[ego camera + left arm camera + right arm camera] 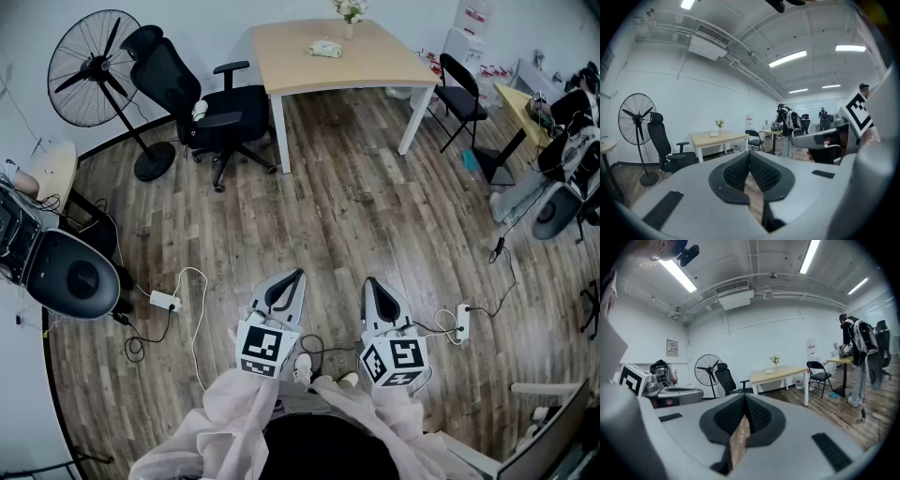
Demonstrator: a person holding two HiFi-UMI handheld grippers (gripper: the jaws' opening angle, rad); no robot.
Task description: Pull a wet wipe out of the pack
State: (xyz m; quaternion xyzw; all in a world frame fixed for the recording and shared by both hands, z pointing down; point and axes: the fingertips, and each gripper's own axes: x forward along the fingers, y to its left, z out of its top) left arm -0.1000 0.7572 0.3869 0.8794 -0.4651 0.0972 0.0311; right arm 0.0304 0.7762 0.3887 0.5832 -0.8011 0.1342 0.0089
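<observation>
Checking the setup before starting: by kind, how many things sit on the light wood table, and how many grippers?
Wet wipe pack: 1
Vase of flowers: 1
Grippers: 2, left gripper and right gripper
Total: 4

Light wooden table (375,66) on the far side of the room, with a small pack (325,49) lying near its middle (wipes, I think, it's tiny from here) and a vase of flowers (350,17) at its far edge. The plank floor (356,206) nearby has a left power strip (165,301), a right power strip (462,322) and loose cables
</observation>
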